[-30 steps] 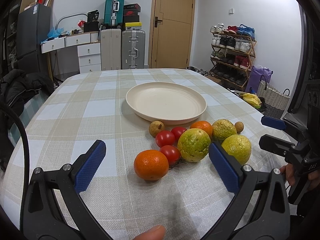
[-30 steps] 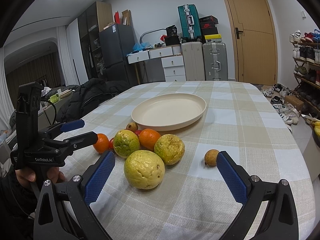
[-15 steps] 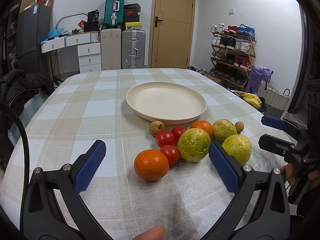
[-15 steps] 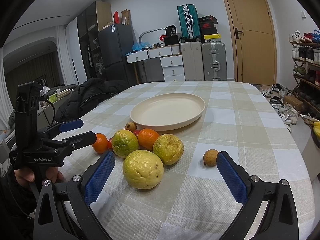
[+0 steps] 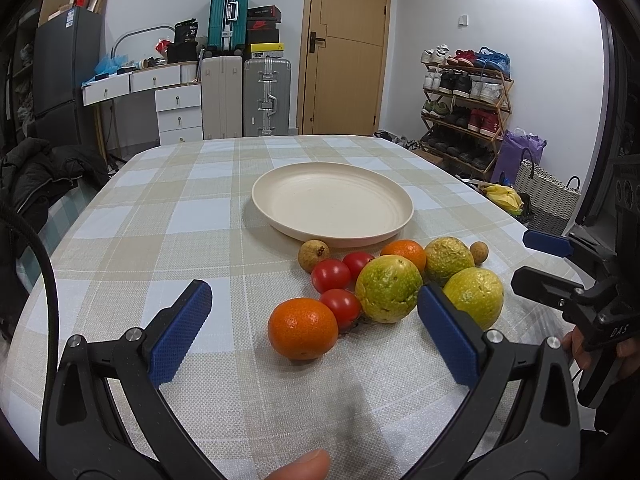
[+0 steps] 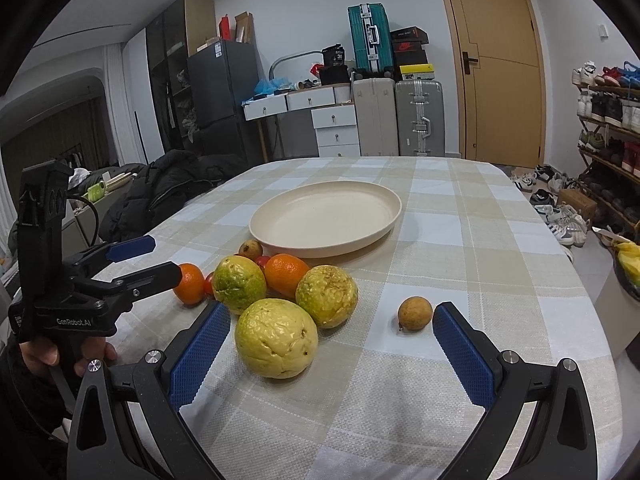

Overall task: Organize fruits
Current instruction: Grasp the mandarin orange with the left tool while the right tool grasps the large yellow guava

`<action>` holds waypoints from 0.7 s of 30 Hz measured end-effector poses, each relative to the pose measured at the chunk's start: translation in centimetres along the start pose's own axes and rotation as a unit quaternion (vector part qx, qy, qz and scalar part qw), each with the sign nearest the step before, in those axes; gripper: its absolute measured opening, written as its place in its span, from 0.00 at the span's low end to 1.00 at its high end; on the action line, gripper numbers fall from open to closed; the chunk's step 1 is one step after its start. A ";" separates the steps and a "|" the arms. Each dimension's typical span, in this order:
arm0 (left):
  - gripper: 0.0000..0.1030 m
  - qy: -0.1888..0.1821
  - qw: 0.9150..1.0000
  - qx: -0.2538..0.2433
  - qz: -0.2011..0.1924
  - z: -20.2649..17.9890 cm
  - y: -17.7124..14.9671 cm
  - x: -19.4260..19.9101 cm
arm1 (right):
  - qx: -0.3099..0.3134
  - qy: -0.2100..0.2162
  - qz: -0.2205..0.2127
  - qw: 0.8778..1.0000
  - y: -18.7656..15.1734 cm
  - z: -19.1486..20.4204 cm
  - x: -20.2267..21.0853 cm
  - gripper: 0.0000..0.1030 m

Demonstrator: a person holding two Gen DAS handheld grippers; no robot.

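While I watch through the left wrist camera, the cream plate (image 5: 332, 204) sits bare on the checked tablecloth (image 5: 160, 216), with the fruit bunched just in front of it: a small brown fruit (image 5: 313, 255), three tomatoes (image 5: 331, 275), a far orange (image 5: 405, 252) and three green-yellow guavas (image 5: 388, 289). My left gripper (image 5: 314, 330) hangs spread wide, the near orange (image 5: 302, 328) lying between its fingers, untouched. From the right wrist camera, the same plate (image 6: 326, 216) holds nothing, and a yellow guava (image 6: 276, 338) lies between the wide-open fingers of my right gripper (image 6: 332, 350). A lone brown fruit (image 6: 415, 313) rests just beside the right finger, apart from the cluster.
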State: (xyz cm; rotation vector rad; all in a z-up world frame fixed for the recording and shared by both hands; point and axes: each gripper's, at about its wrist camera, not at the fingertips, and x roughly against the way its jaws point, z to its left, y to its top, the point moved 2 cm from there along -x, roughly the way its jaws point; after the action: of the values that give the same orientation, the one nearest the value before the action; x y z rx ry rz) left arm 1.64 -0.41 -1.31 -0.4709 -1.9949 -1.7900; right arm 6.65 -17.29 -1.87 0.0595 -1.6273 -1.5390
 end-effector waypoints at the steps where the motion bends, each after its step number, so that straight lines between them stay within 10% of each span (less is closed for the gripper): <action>1: 1.00 -0.001 1.000 0.001 0.000 0.5 -0.1 0.2 | 0.000 -0.002 0.001 1.000 0.0 0.1 0.0 1.00; 21: 1.00 0.027 0.996 -0.011 0.080 1.8 -0.5 -1.4 | -0.023 0.058 0.119 0.991 -1.3 2.0 -3.8 1.00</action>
State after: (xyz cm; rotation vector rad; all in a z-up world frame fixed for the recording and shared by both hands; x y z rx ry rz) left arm 2.45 1.33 -2.59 -0.5666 -1.8476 -1.7109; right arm 7.12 -13.89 -4.72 -0.0664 -1.4518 -1.3641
